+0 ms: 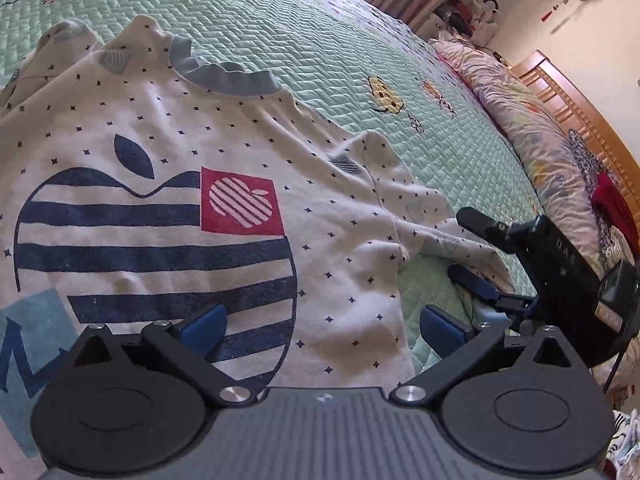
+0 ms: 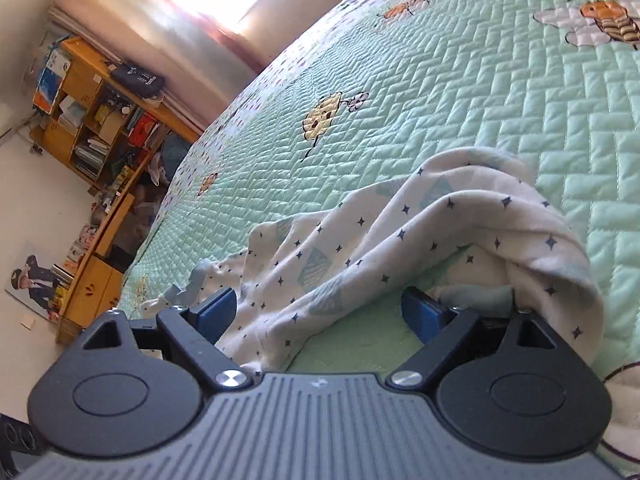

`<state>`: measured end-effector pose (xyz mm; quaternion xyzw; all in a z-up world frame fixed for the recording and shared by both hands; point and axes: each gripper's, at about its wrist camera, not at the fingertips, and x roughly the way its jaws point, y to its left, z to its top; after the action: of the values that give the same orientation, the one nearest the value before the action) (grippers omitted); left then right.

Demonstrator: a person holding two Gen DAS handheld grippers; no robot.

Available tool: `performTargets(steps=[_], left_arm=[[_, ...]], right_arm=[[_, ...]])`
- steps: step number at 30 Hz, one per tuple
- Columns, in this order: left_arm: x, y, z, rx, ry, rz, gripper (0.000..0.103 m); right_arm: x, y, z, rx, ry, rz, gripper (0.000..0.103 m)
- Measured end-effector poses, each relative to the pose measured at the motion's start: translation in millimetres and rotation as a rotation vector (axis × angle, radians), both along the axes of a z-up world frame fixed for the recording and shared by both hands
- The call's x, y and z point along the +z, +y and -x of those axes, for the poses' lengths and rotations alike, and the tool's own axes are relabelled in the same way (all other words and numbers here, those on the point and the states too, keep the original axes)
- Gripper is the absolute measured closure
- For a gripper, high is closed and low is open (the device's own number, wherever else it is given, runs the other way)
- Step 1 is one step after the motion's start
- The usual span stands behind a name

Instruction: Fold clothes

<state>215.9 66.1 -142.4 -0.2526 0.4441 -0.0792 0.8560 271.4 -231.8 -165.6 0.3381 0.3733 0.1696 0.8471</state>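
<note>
Left hand-held gripper (image 1: 322,326) up close, jaws spread wide over the lower part of the apple print, pinching nothing. White star-dotted shirt (image 1: 224,168) spread face-up on the green quilted bed (image 1: 320,48), long axis running away from the camera, collar (image 1: 228,76) at the far end. Right hand-held gripper (image 2: 322,314) spread too, bunched sleeve (image 2: 420,240) lying loose between its blue pads (image 2: 420,314). Pillows (image 1: 532,140) beyond, by the headboard.

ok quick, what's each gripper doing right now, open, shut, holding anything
Left gripper: open, over the white sweatshirt, holding nothing.
Right gripper: open, the sweatshirt's sleeve lies between its fingers, not clamped.
</note>
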Motion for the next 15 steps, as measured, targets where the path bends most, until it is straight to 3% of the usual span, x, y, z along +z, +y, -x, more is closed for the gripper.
performTargets(steps=[4, 7, 11, 12, 14, 15], left_arm=[[-0.4, -3.1, 1.4, -0.003, -0.009, -0.018, 0.001], [1.1, -3.9, 0.5, -0.012, -0.008, -0.025, 0.001], [2.7, -0.1, -5.0, 0.007, -0.018, 0.039, 0.001], [2.6, -0.6, -7.2, 0.014, -0.019, 0.048, 0.001], [2.3, -3.9, -11.7, 0.021, -0.02, 0.048, 0.001], [2.3, -6.7, -13.4, 0.02, -0.023, 0.04, 0.001]], right_arm=[[-4.5, 0.4, -12.1, -0.01, -0.002, -0.054, 0.0], [-4.3, 3.9, -22.9, -0.019, -0.023, -0.054, 0.0], [-2.6, 2.2, -31.3, -0.025, -0.071, -0.02, 0.002], [-2.3, 1.9, -34.0, -0.029, -0.082, -0.006, 0.007], [-5.2, -3.5, -38.4, -0.05, -0.093, 0.018, 0.027], [-8.4, -7.9, -40.6, -0.057, -0.091, 0.011, 0.044]])
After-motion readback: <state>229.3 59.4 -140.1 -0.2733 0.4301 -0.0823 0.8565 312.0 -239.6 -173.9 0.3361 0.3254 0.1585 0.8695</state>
